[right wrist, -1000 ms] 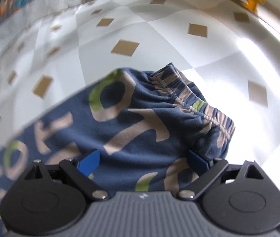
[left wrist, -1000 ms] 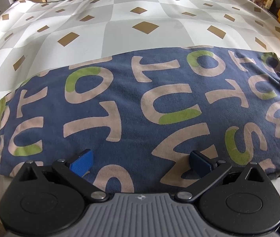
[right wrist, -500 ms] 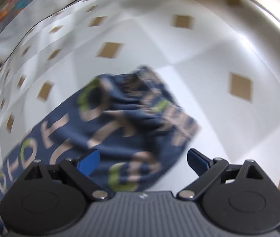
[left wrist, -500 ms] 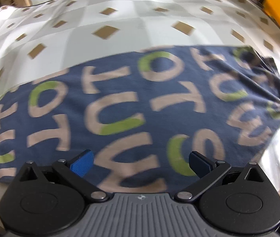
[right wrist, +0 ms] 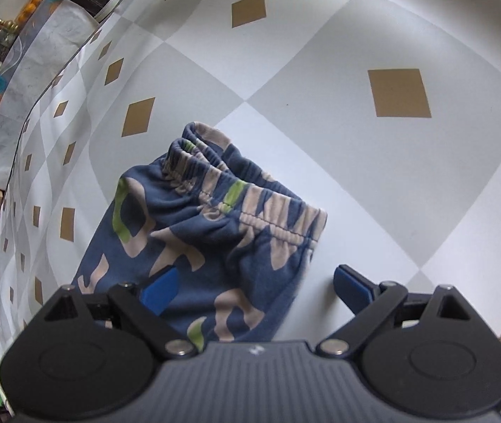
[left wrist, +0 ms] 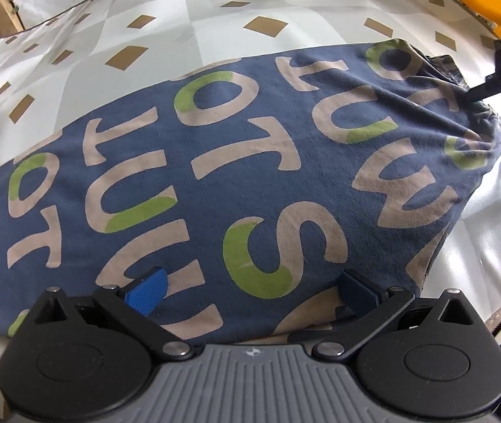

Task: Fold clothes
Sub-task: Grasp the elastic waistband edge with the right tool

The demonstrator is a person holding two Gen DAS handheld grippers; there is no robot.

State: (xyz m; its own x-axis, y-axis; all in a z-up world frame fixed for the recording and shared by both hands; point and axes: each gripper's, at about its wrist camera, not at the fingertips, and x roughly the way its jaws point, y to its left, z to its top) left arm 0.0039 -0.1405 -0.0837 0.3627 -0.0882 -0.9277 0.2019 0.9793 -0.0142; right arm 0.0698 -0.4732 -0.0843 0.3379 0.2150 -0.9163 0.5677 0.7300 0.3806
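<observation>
The fold looks only part done. The navy trousers (left wrist: 236, 162) lie stretched in a long, fairly flat band across the checked cloth (left wrist: 257, 10), which suggests the legs already sit one over the other, but the length is not yet doubled over, so at least one more fold seems left.

The left gripper (left wrist: 250, 290) hovers over the near edge of the fabric, its blue fingers (left wrist: 146, 290) spread wide with nothing between them. The right gripper (right wrist: 255, 283) is likewise released, jaws apart, hanging above the waistband (right wrist: 250, 204); one finger is over the cloth, the other over bare table covering. Neither holds the garment. In the left view, the right tool shows as a dark shape at the far right end of the trousers.

The garment is soft knit, dark blue with large beige letters and green patches. The middle lies smooth. The right end is another matter: the elastic waist is gathered and bunched, with creases running in from it, and the corner nearest the right gripper curls up a little. That end probably needs smoothing before any further fold.
</observation>
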